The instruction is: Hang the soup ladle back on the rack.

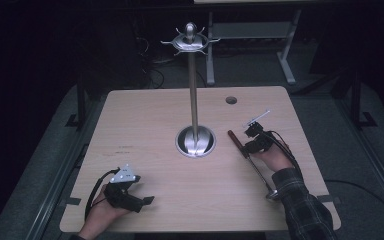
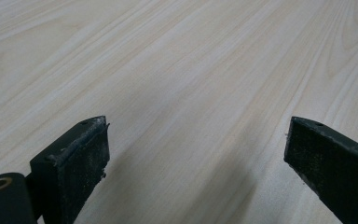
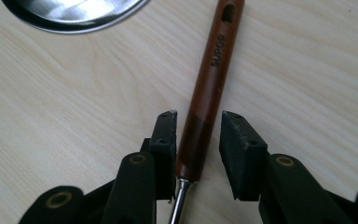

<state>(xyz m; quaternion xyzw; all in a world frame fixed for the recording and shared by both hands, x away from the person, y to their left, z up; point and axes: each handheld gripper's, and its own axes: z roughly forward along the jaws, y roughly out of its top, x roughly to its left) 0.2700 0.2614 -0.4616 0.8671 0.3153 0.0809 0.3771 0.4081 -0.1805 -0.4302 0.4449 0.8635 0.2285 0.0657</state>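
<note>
A long utensil with a reddish-brown wooden handle (image 1: 237, 142) (image 3: 209, 84) and a thin metal shaft (image 1: 260, 175) lies flat on the right part of the wooden table (image 1: 150, 115). My right gripper (image 1: 246, 146) (image 3: 198, 122) is open and straddles the handle's lower end: one jaw sits right against the wood, and the other stands a small gap away. My left gripper (image 1: 145, 201) (image 2: 196, 135) rests near the table's front left, jaws wide open over bare wood with nothing between them.
A tall metal stand (image 1: 193, 90) with hooks around its top rises from a round shiny base (image 1: 196, 142) (image 3: 74, 14) at mid-table, just left of the handle. A cable hole (image 1: 231, 100) lies at the back right. Beyond the table stand dark floor and desk legs.
</note>
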